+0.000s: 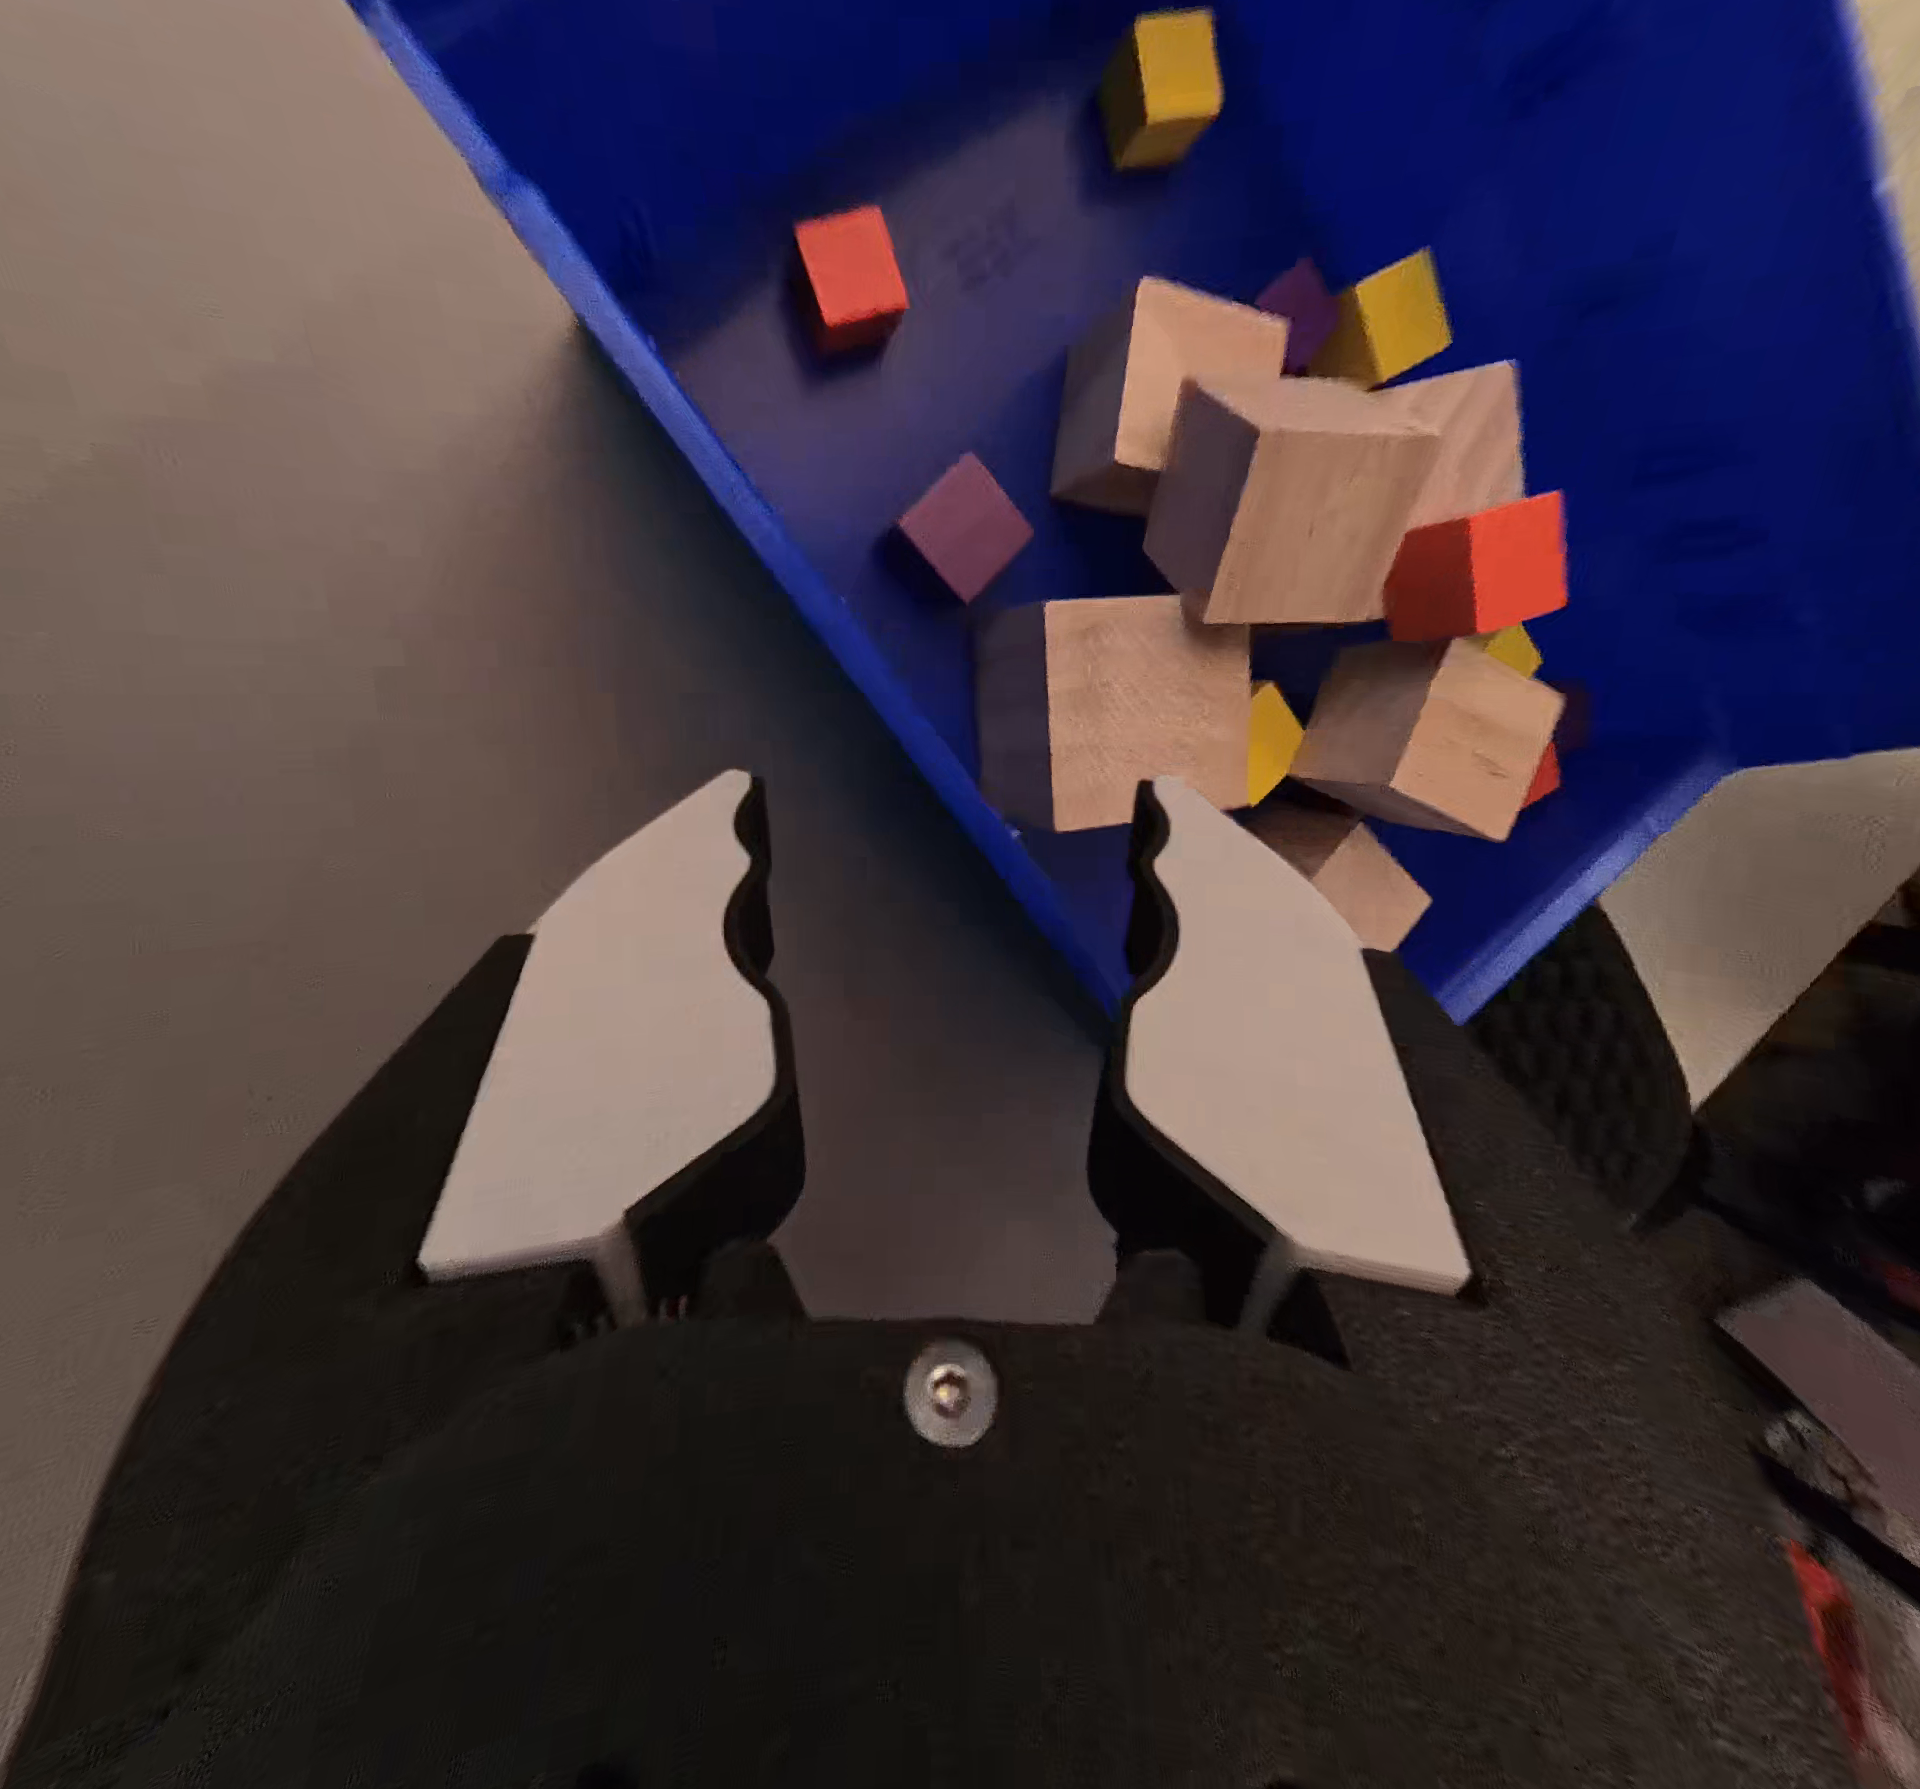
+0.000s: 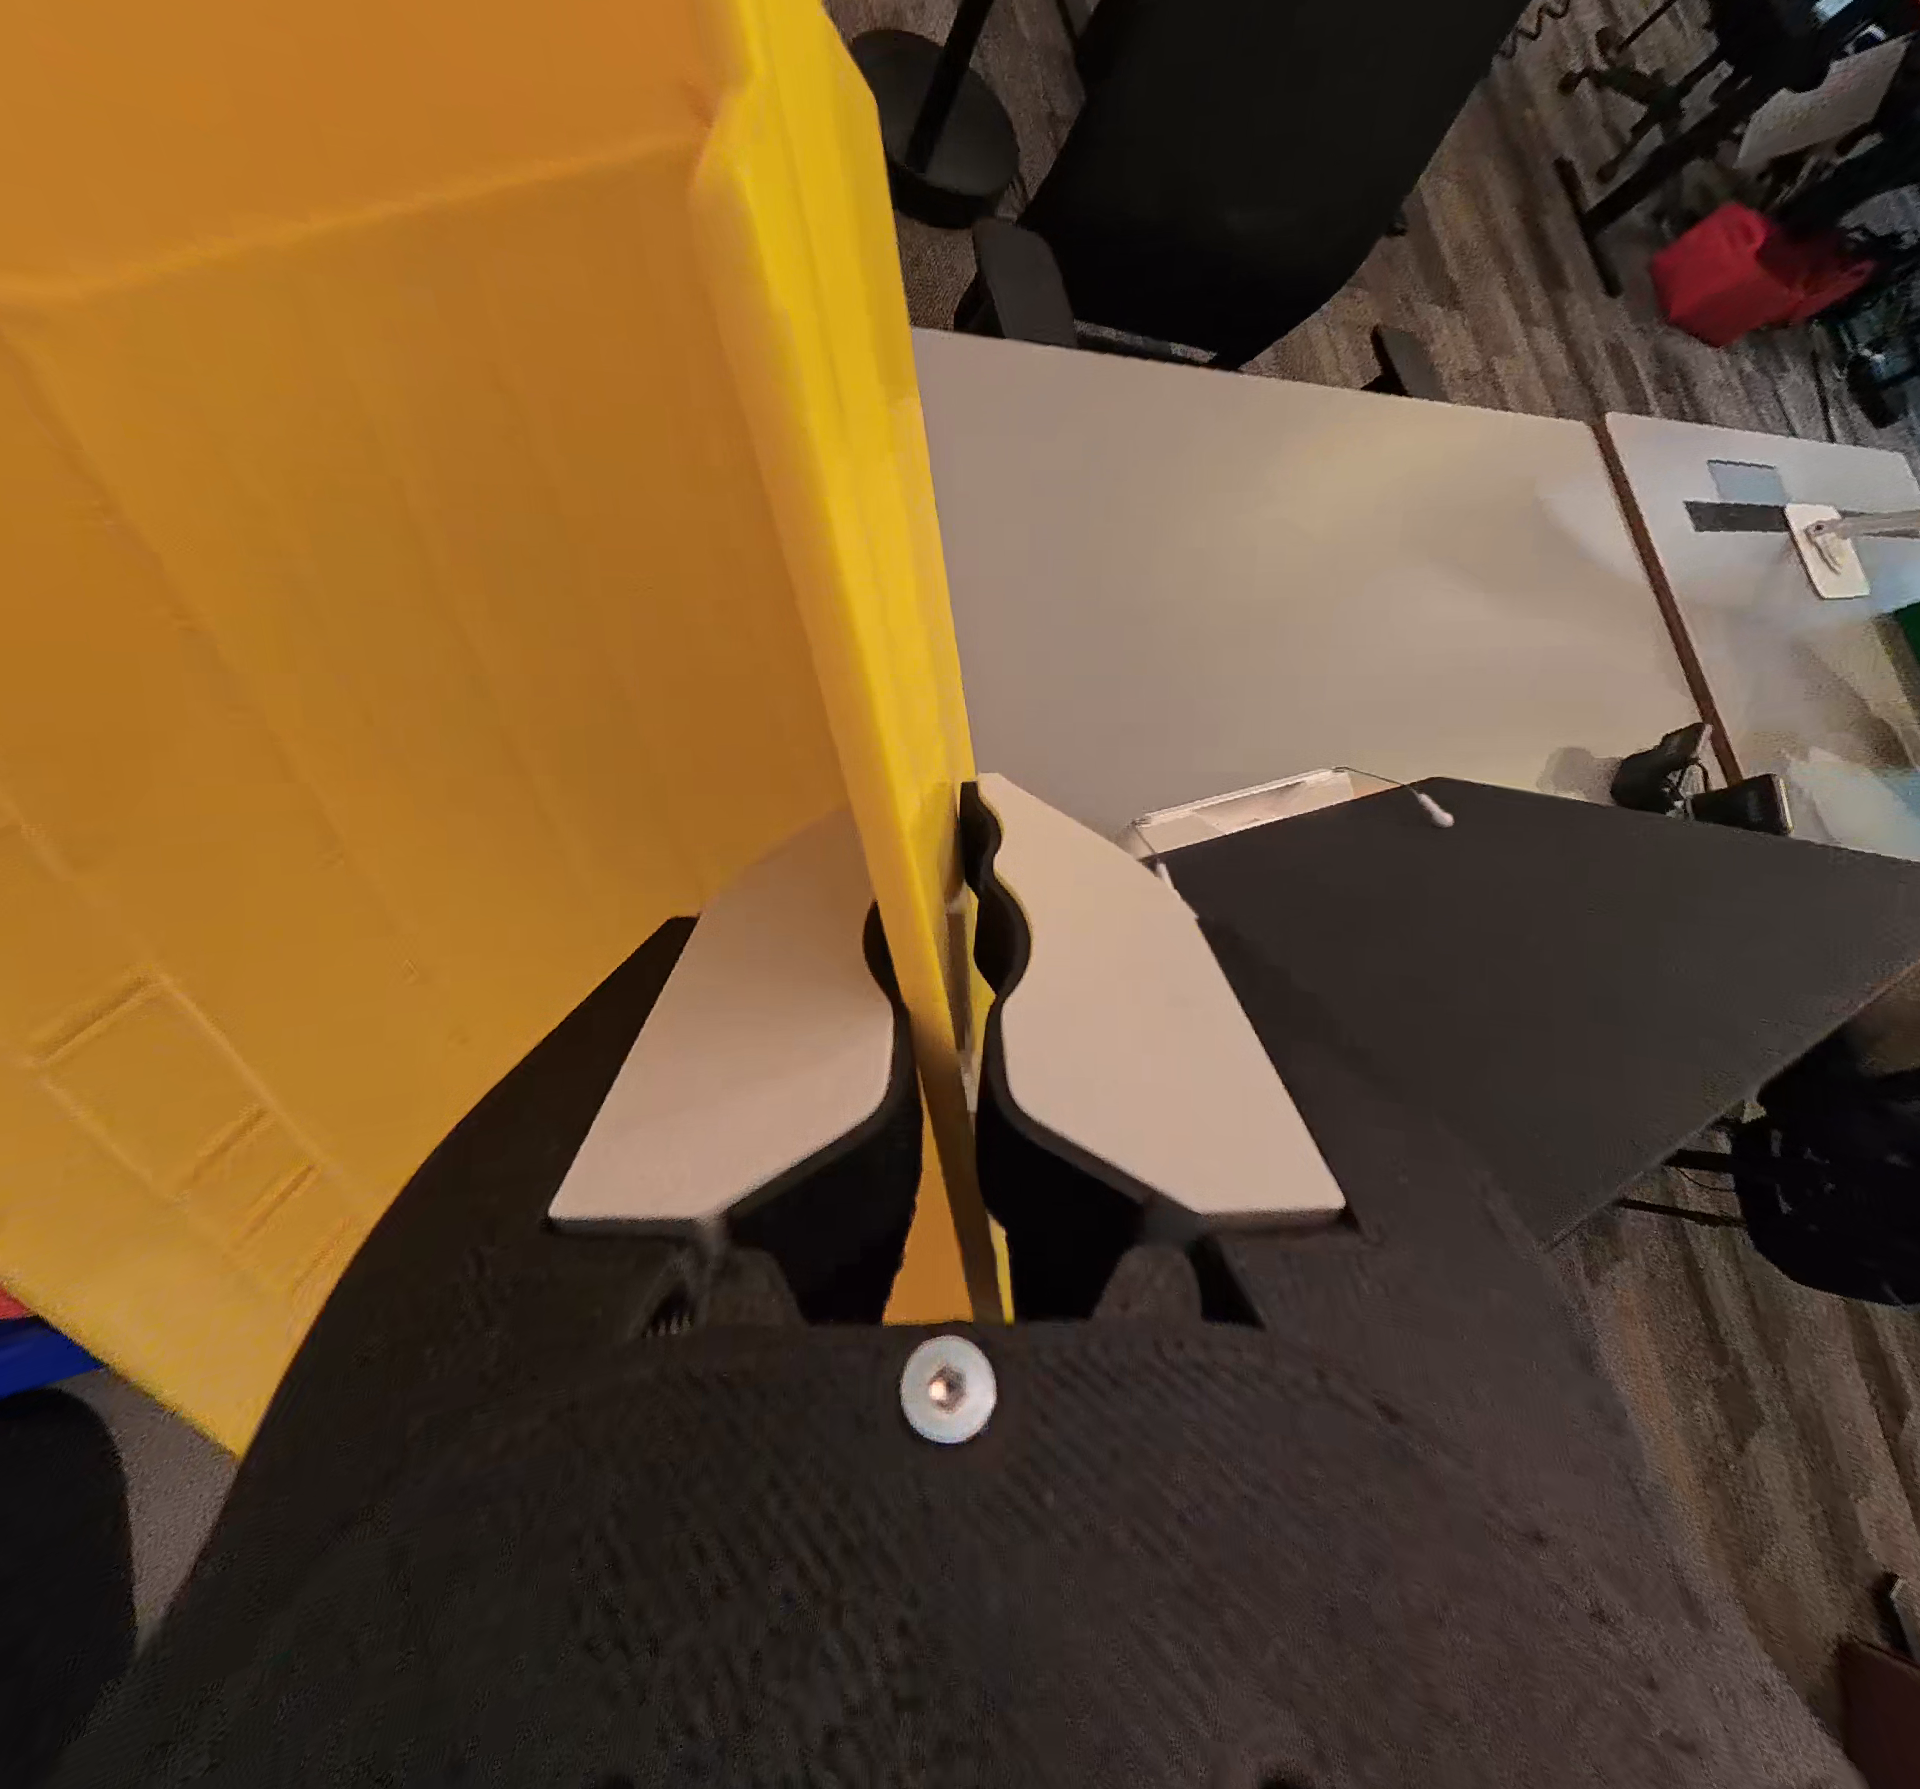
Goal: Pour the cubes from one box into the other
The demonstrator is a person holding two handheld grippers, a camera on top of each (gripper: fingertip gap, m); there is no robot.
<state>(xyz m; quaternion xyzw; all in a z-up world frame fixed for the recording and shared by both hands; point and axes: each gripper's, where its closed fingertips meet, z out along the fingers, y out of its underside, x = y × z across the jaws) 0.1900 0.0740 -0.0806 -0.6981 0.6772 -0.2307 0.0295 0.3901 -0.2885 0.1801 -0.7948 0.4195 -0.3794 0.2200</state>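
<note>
Dim warm indoor light, motion blur, wide-angle bending at edges.

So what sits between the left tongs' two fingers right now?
Nothing gripped: the left tongs stand open, left wrist view showing only grey table and the blue box rim crossing the gap.

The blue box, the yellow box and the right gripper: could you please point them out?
blue box (image 1: 1558,129), left wrist view, inner wall.
yellow box (image 2: 416,492), right wrist view, outer side.
right gripper (image 2: 940,866), right wrist view, between fingertips.
</note>
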